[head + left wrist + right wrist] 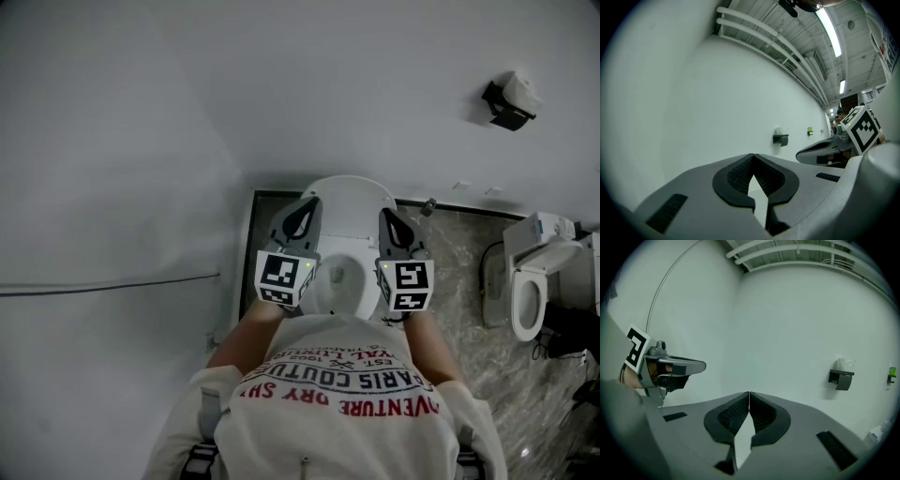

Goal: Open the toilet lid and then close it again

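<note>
Left tool [302,214] and right tool [392,223], both shut and empty, hover abreast over the toilet [342,281], whose long axis runs straight ahead of them to the raised lid [349,192].

The toilet [349,211] stands against the wall [281,94], a second toilet [546,255] to its right.

The right gripper [748,394], jaws together and empty, faces a white wall [787,324].
</note>
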`<state>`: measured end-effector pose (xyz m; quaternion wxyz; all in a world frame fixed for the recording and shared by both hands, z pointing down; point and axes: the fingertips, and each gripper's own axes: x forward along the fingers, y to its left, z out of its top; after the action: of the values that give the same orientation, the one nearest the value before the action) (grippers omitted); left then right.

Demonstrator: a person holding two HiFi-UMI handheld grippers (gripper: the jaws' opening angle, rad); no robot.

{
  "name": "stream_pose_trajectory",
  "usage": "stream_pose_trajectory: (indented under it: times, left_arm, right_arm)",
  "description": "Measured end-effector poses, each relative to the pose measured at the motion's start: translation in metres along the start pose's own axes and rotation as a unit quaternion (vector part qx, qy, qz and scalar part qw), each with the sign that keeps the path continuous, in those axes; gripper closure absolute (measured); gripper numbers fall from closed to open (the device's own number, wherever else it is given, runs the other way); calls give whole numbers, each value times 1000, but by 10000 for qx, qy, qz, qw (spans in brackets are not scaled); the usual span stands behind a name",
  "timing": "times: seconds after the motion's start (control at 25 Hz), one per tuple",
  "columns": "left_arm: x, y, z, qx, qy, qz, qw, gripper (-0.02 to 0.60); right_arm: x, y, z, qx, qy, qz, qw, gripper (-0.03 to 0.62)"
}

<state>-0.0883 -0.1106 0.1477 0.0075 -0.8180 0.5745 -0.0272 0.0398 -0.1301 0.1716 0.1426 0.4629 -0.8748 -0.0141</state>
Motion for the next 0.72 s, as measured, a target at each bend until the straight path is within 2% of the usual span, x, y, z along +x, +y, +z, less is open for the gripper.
stream_pose_trajectory:
  times: [0.4, 0.6, 0.72]
  left_arm:
    - [2, 3, -24, 9, 220, 22, 9998, 575]
    - [15, 1, -59, 37, 659, -54, 9978, 575]
    - [35, 6, -77, 143, 823, -133, 9964, 575]
  right_arm:
    - [9, 3, -17, -44, 203, 74, 9998, 579]
    - [24, -1, -31, -152, 402, 176, 9989, 579]
    - [46, -5, -44, -289, 612, 405, 9969, 579]
